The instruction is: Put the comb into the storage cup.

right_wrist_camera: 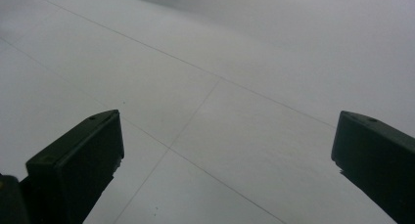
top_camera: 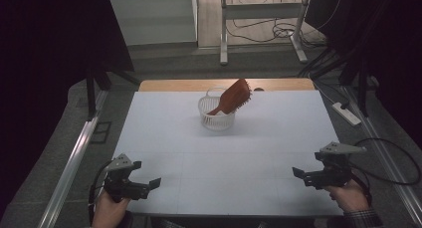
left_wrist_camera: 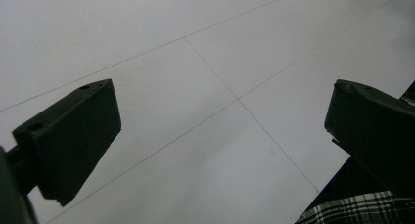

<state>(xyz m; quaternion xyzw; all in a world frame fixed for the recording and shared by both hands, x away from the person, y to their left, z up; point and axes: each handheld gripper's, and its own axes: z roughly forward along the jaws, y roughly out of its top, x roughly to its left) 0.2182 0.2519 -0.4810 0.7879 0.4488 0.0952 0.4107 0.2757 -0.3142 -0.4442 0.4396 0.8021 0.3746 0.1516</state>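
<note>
- Hairbrush (top_camera: 235,97): brown, wooden-looking, standing tilted in a small white basket (top_camera: 215,119). The handle end is down inside the basket; the broad head leans up and out over the basket's far right rim, bristles facing right.
- Basket: sits on the white tabletop (top_camera: 224,158), toward its far edge and roughly central across its width. A strip of bare wood shows just behind the basket, along the far edge of the tabletop.
- Left tool (top_camera: 155,183): held in the person's left hand (top_camera: 107,209), well apart from the basket, at the near left corner of the tabletop. In the left gripper view (left_wrist_camera: 222,136) the two black jaws stand wide apart with nothing but white surface between them; it has hold of nothing.
- Right tool (top_camera: 297,172): held in the person's right hand (top_camera: 348,195), well apart from the basket, at the near right corner of the tabletop. In the right gripper view (right_wrist_camera: 227,150) the jaws are likewise spread wide and empty.
- Both tools point inward, toward each other, each on the near side of the basket.
- A plaid sleeve (left_wrist_camera: 357,209) shows at the lower right of the left gripper view.
- Thin seam lines cross the tabletop surface nearer than the basket.
</note>
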